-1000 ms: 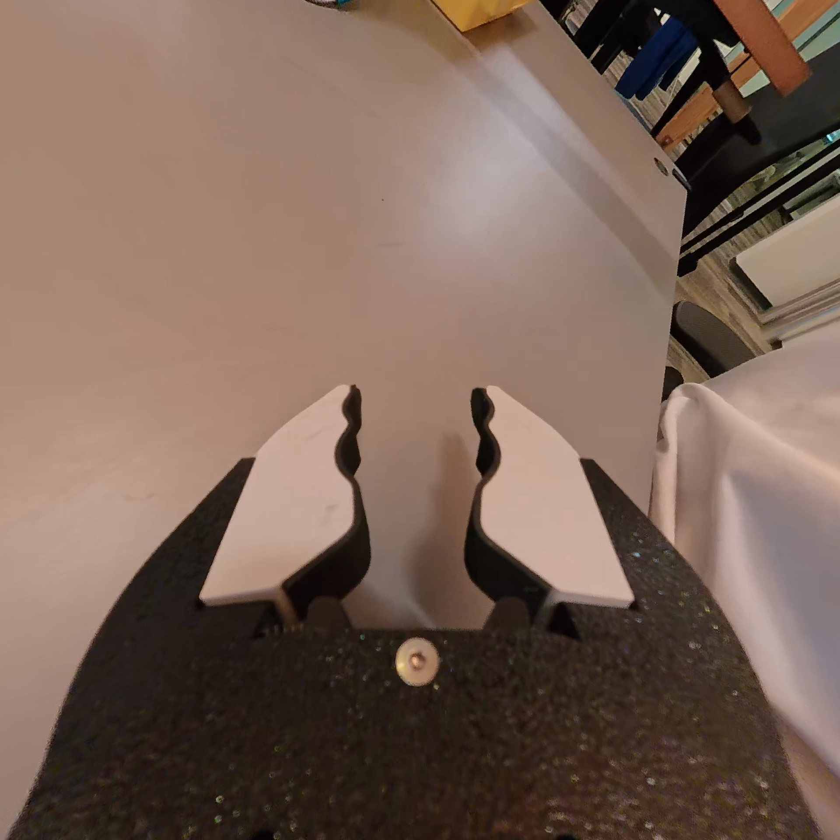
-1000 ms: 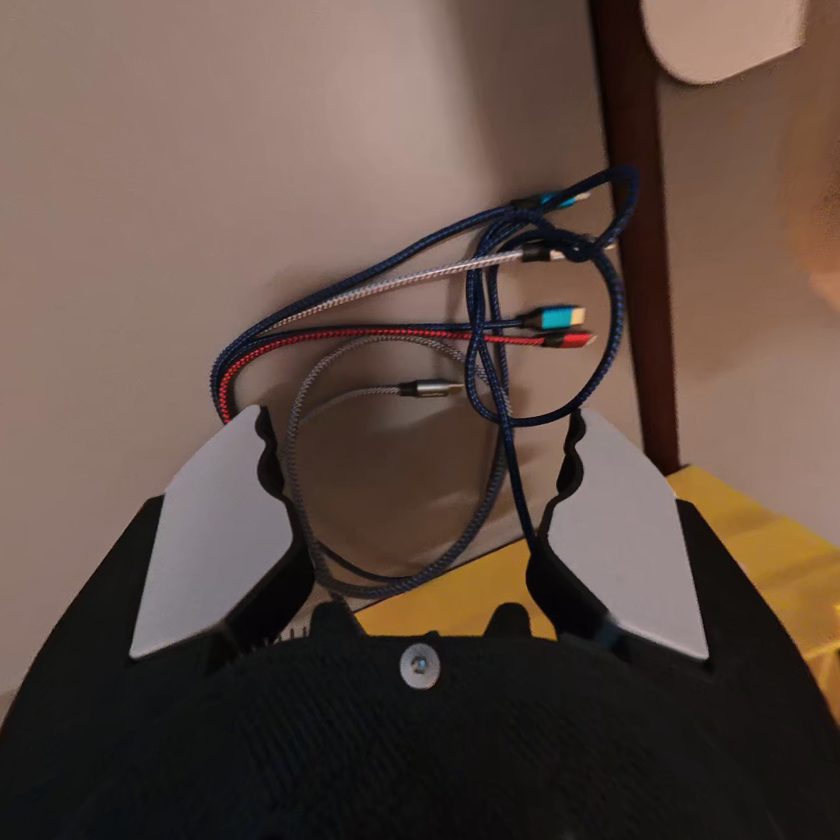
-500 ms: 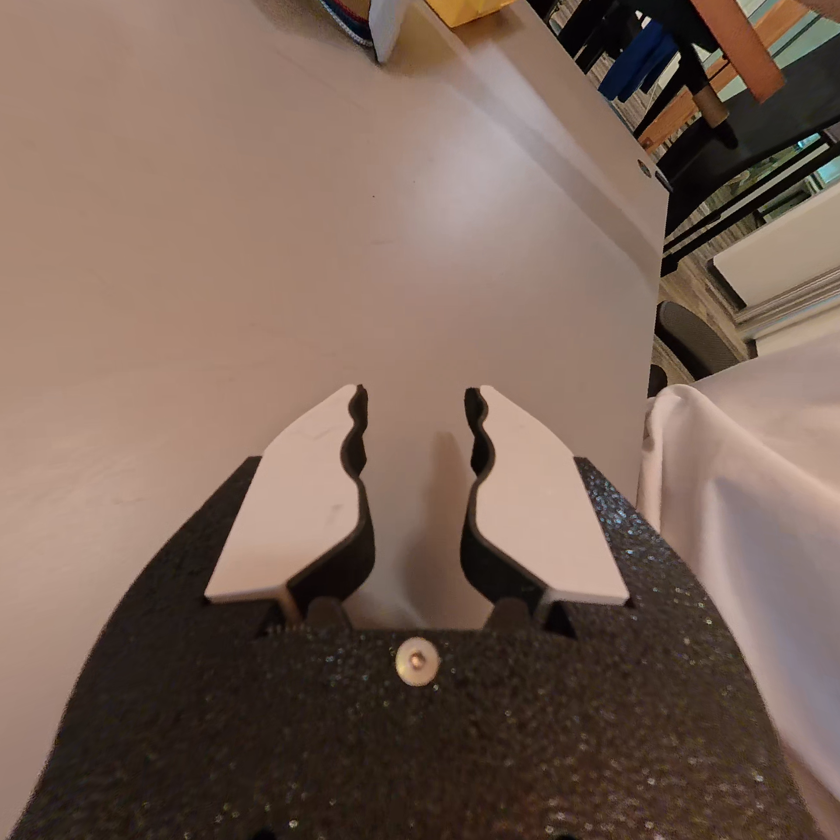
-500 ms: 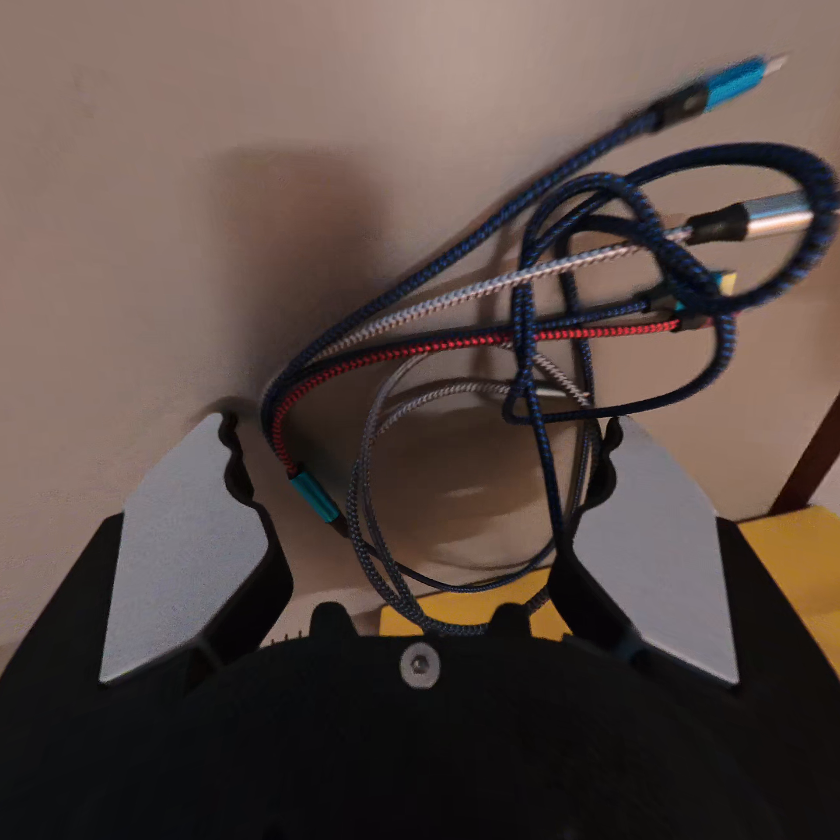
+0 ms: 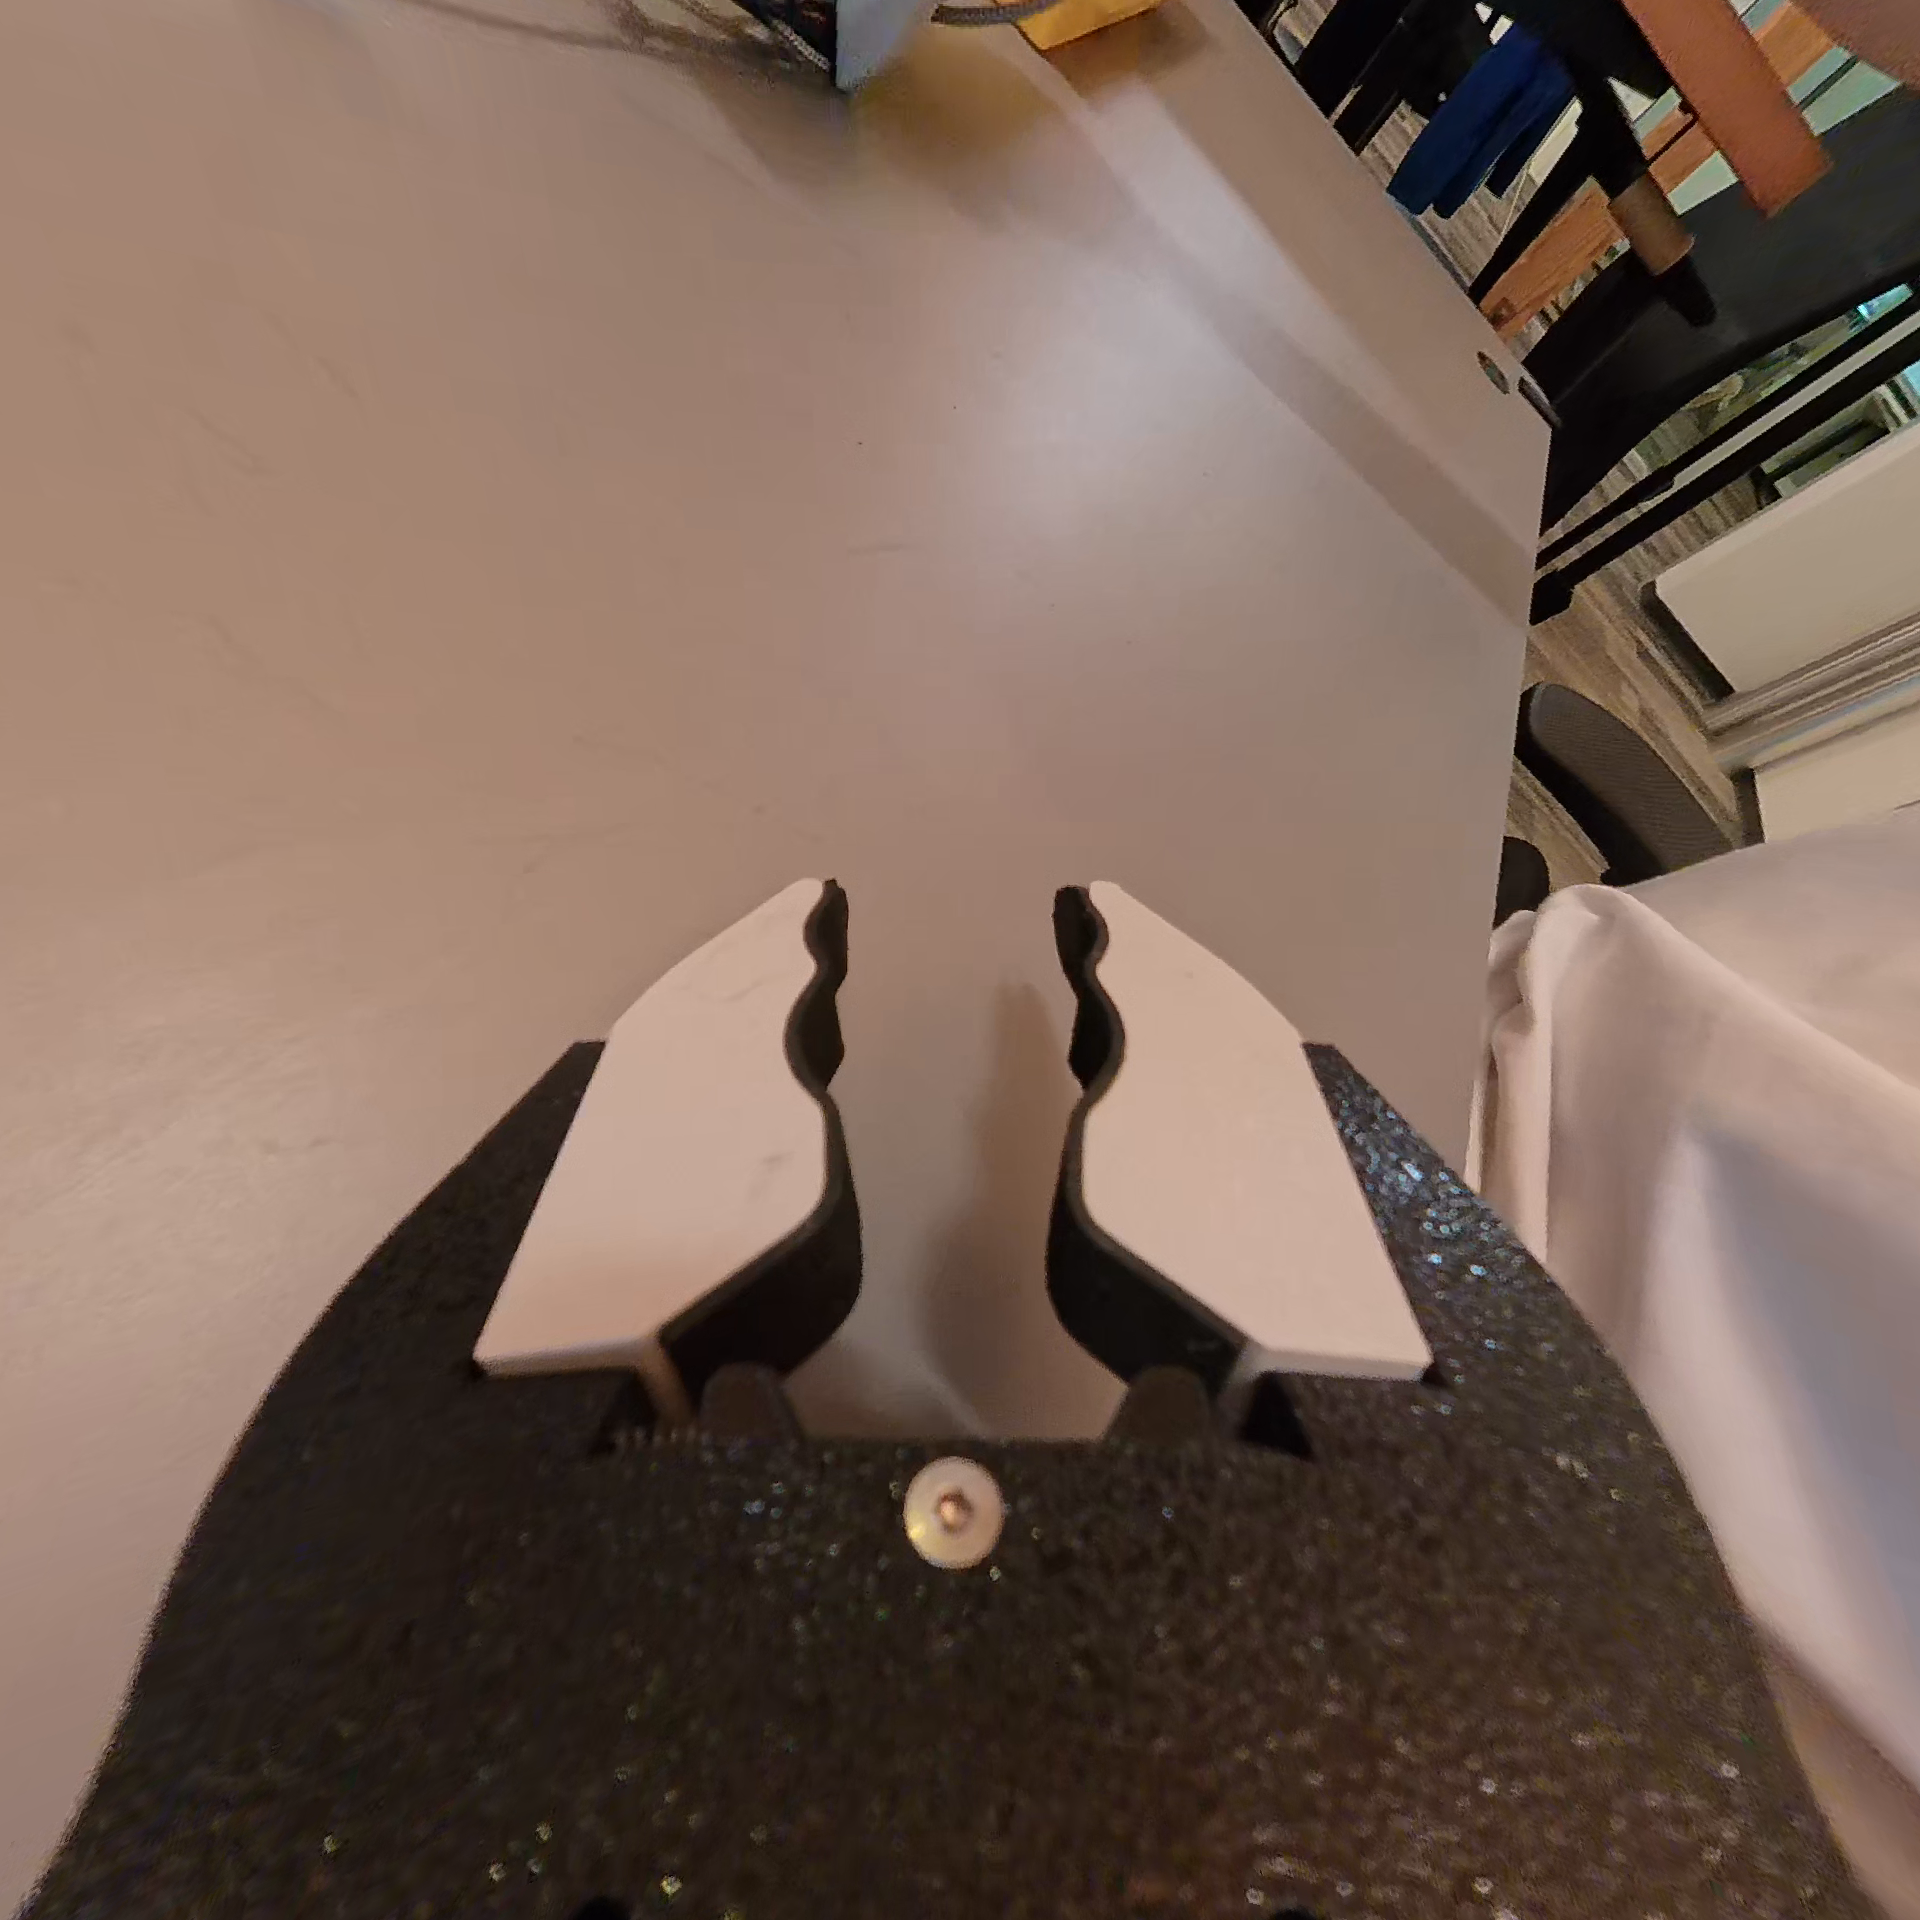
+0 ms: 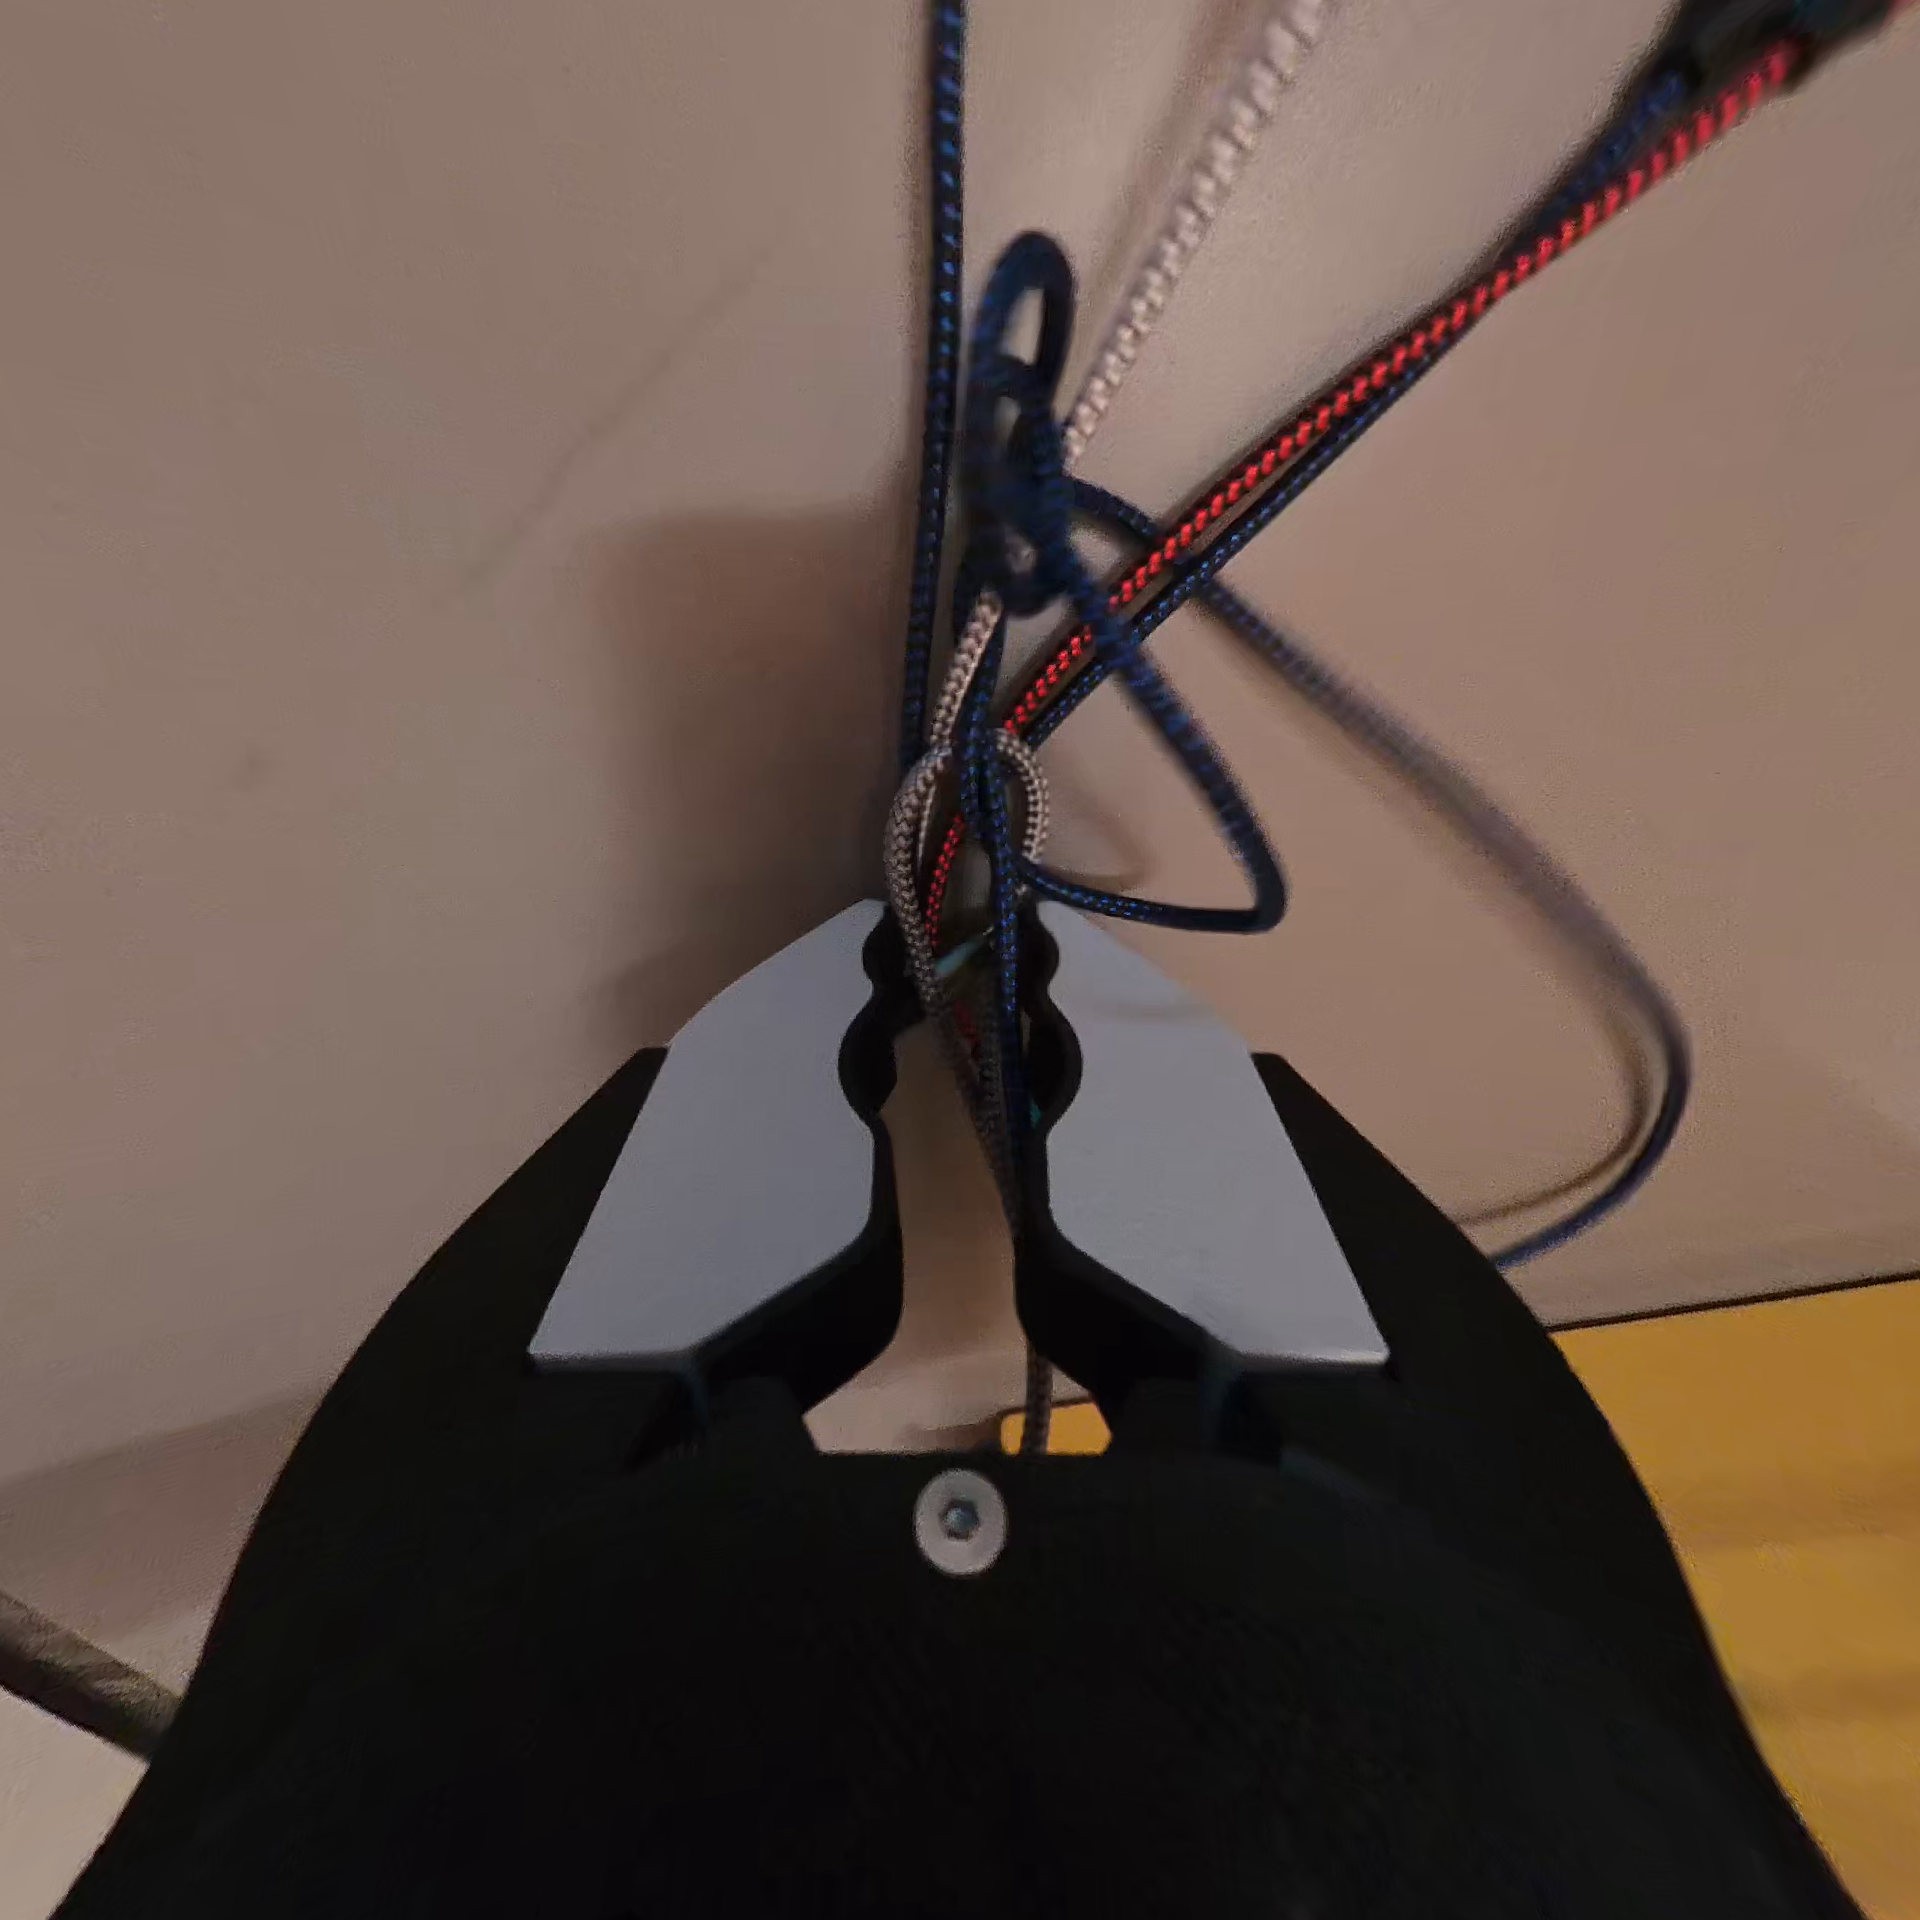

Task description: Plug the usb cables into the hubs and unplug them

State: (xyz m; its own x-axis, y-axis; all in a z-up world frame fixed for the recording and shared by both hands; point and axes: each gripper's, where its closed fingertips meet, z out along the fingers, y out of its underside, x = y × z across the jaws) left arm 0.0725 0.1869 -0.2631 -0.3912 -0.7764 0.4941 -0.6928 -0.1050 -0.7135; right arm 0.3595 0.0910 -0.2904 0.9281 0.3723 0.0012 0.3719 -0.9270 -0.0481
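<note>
Right claw point(image 6: 961, 920) clamps bundled cables point(image 6: 971, 831) beside yellow bin point(image 6: 1704, 1455).

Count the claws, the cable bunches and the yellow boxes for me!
Black-and-white claws: 2, the left claw and the right claw.
Cable bunches: 1, a tangled bunch of blue, red and grey braided cables, pinched in the right claw.
Yellow boxes: 1, a yellow box.
Total: 4.

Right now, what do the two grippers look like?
Both match: the left gripper and right gripper have a black, rough, speckled body, two pale flat jaws with wavy black inner edges, and one silver screw at the centre. No cabling or markings visible.
</note>
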